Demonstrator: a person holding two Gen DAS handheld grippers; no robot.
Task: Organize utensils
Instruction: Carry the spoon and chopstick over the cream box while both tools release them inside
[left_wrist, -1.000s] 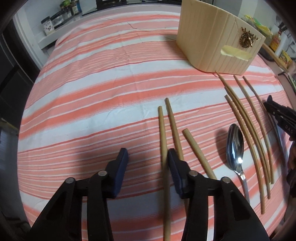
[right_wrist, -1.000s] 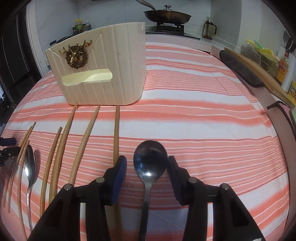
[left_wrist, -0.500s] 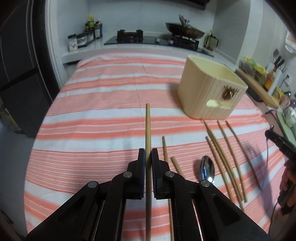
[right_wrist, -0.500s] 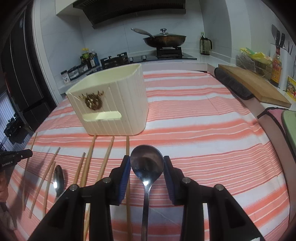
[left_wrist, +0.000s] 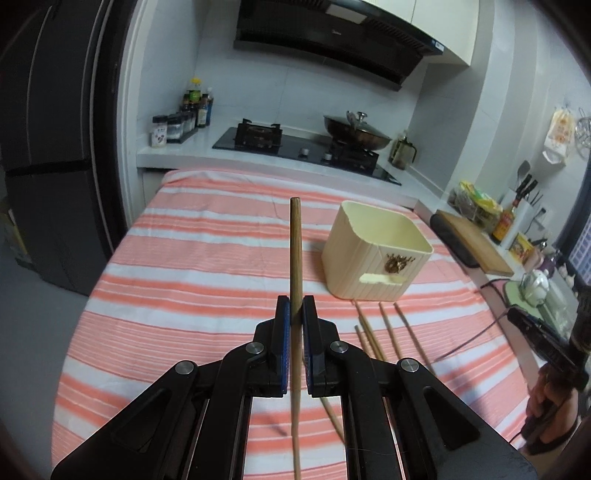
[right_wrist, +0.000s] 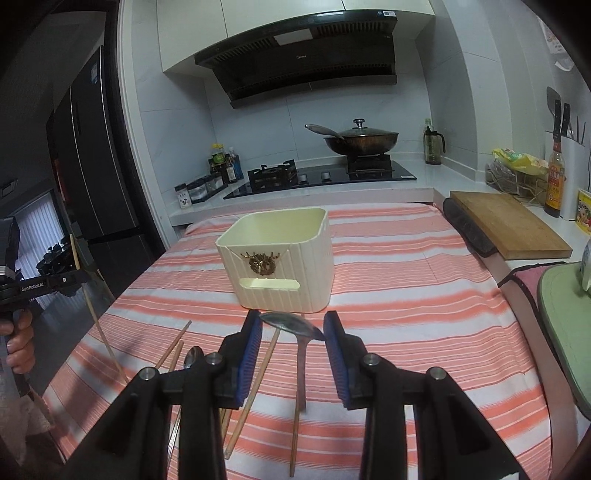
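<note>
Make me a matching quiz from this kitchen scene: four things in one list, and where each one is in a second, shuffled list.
Things:
1. raised chopstick
2. lifted spoon
3. cream holder
4. lidded wok

Places:
a. on the stove
b. clamped in the left gripper
c. standing on the striped cloth
d. held in the right gripper

Pairs: 1-b, 2-d, 3-c, 4-a
</note>
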